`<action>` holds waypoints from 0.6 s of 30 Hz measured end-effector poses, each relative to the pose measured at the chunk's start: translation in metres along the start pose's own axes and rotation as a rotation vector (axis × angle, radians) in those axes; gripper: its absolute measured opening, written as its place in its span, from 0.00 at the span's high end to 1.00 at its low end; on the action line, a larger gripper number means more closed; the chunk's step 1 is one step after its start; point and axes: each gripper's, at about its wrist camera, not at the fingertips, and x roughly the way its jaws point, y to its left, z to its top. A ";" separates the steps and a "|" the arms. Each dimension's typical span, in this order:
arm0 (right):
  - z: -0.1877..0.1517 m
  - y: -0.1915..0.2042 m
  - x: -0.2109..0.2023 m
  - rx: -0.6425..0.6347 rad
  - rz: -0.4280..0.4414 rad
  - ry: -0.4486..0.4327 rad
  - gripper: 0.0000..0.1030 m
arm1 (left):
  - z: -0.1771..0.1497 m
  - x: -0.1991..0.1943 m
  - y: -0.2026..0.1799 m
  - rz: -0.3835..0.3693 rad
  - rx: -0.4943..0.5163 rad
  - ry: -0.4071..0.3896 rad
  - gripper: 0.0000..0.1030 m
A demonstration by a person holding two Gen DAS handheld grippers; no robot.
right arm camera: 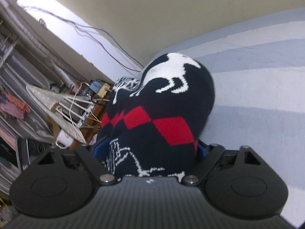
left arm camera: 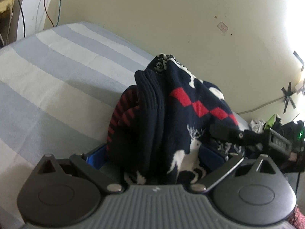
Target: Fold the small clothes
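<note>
- The navy knitted sweater (left arm camera: 171, 114) is bunched up between the two grippers, raised off the striped bed (left arm camera: 47, 76), near the bed's edge along the cream wall (left arm camera: 190, 19).
- Its pattern shows red diamonds, white animal figures and a black-and-white speckled band; a red-and-dark striped inner layer peeks out on its left in the left wrist view.
- The left gripper (left arm camera: 152, 158) has a thick fold of the sweater filling the gap between its jaws; blue pads show at both sides of the cloth, and the jaws appear clamped on it, standing fairly wide.
- The right gripper (right arm camera: 150, 152) also has the sweater (right arm camera: 162, 105) bulging up from between its jaws, with the blue pads only just visible at the cloth's edges; the jaws stand fairly wide, and whether the pads press the cloth cannot be told for certain.
- In the left wrist view the right gripper's finger (left arm camera: 225, 131) reaches into the cloth from the right; a small label on its body has writing too blurred to read.
- A green light (left arm camera: 300, 134) glows behind it.
- Beyond the bed's edge in the right wrist view stand an ironing board (right arm camera: 51, 106), a white mug (right arm camera: 63, 139) and loose cables (right arm camera: 106, 43).
- No brand or legible writing shows on the sweater.
</note>
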 end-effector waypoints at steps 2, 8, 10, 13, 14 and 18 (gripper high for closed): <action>-0.002 -0.002 -0.009 -0.007 0.008 0.003 0.33 | -0.003 0.006 -0.011 0.005 0.018 -0.001 0.01; -0.013 -0.004 -0.046 -0.035 -0.038 -0.011 0.39 | -0.015 0.018 -0.040 -0.024 0.052 0.024 0.04; -0.015 -0.011 -0.064 -0.023 -0.056 -0.020 0.39 | -0.021 0.023 -0.054 -0.040 0.069 0.036 0.04; -0.020 -0.015 -0.091 -0.028 -0.098 -0.038 0.39 | -0.029 0.034 -0.077 -0.073 0.099 0.065 0.04; -0.020 -0.014 -0.096 -0.028 -0.114 -0.043 0.39 | -0.032 0.036 -0.084 -0.081 0.111 0.073 0.04; -0.030 -0.024 -0.129 -0.013 -0.142 -0.047 0.38 | -0.044 0.044 -0.110 -0.091 0.181 0.103 0.00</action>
